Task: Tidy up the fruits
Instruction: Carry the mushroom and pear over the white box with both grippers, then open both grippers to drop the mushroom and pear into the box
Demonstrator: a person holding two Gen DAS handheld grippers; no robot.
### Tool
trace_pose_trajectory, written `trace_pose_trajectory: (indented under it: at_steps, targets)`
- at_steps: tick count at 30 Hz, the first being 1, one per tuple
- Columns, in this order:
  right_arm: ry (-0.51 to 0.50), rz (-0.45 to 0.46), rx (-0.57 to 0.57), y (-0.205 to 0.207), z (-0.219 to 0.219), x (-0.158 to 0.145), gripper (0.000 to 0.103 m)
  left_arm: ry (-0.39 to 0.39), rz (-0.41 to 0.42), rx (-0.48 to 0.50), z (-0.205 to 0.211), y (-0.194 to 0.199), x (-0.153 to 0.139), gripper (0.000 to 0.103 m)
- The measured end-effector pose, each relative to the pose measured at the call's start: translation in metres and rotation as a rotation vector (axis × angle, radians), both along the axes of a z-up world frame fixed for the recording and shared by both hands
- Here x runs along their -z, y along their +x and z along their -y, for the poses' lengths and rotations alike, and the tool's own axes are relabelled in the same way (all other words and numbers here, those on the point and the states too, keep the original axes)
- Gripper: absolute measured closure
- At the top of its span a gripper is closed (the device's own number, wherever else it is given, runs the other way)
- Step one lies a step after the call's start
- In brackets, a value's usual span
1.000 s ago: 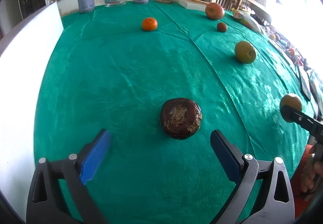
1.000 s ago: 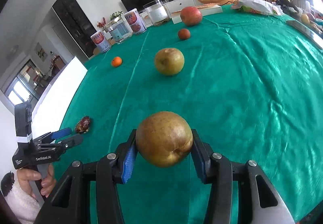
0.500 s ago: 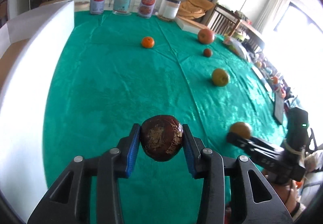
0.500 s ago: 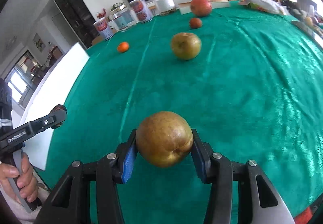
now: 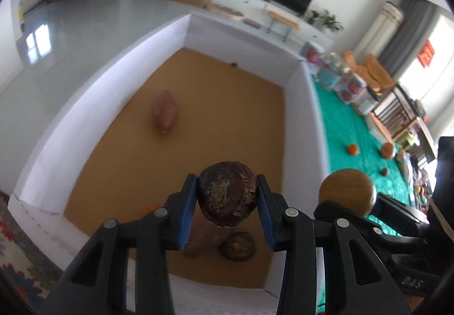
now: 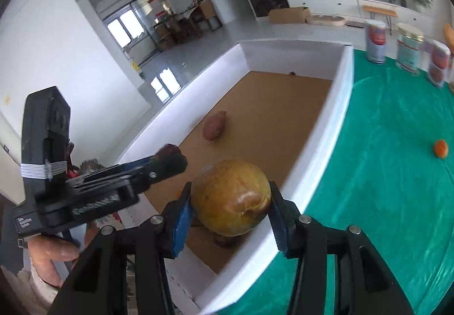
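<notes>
A dark brown fruit [image 5: 227, 193] is pinched between the blue pads of the left gripper [image 5: 226, 208], up in the air over the near end of a white box [image 5: 298, 104] with a brown floor. A yellow-brown pear [image 6: 231, 201] is pinched between the pads of the right gripper [image 6: 230, 217], up over the box's near right wall, close to the near corner. The two grippers are side by side, near each other. On the box floor, a pink-brown fruit [image 5: 164, 112] lies near the middle, and another dark round fruit [image 5: 237, 246] lies by the near wall, under the left gripper. The box stands at the left edge of a table with a green cloth [image 6: 397, 173]. On the cloth, an orange [image 6: 440, 148] sits well apart from the box, toward the right. More small fruits [image 5: 387, 150] lie farther out, too blurry to name. Some jars [image 6: 408, 51] stand along the far edge of the cloth, by the box's far right corner
</notes>
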State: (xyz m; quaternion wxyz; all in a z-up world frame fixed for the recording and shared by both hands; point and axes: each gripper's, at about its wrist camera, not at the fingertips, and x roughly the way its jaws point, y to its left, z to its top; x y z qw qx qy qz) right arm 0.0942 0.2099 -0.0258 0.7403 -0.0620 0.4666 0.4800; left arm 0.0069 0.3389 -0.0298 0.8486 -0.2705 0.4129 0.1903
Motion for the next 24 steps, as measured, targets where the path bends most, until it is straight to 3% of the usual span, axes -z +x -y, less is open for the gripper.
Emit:
trace_pose_trajectory:
  at_steps: [5,7,9,12,13,17,20,24]
  targets:
    - [-0.121,-0.012,-0.054,-0.011,-0.052,0.032,0.054,-0.001,-0.085,-0.076,-0.025,-0.011,0.032,0.059]
    - [-0.149,0.000,-0.060,-0.012,-0.060,0.039,0.053,0.001,-0.085,-0.080,-0.029,-0.016,0.034,0.048]
    - [-0.159,0.030,-0.052,-0.009,-0.060,0.040,0.053,0.026,-0.081,-0.080,-0.026,-0.018,0.033,0.042]
    - [-0.104,0.076,-0.022,-0.008,-0.050,0.027,0.045,0.057,-0.053,-0.098,-0.023,-0.019,0.027,0.028]
    - [-0.071,0.105,0.000,-0.007,-0.040,0.019,0.043,0.058,-0.030,-0.099,-0.023,-0.022,0.022,0.023]
    - [0.039,0.252,0.128,-0.012,0.021,-0.015,0.012,0.095,0.041,-0.064,0.003,-0.021,0.005,0.016]
    - [0.045,0.323,0.229,-0.007,0.077,-0.015,0.010,0.103,0.079,0.037,0.042,-0.008,-0.005,0.015]
    - [-0.053,0.352,0.382,0.002,0.171,0.013,0.010,0.118,0.132,0.235,0.117,0.014,-0.017,0.012]
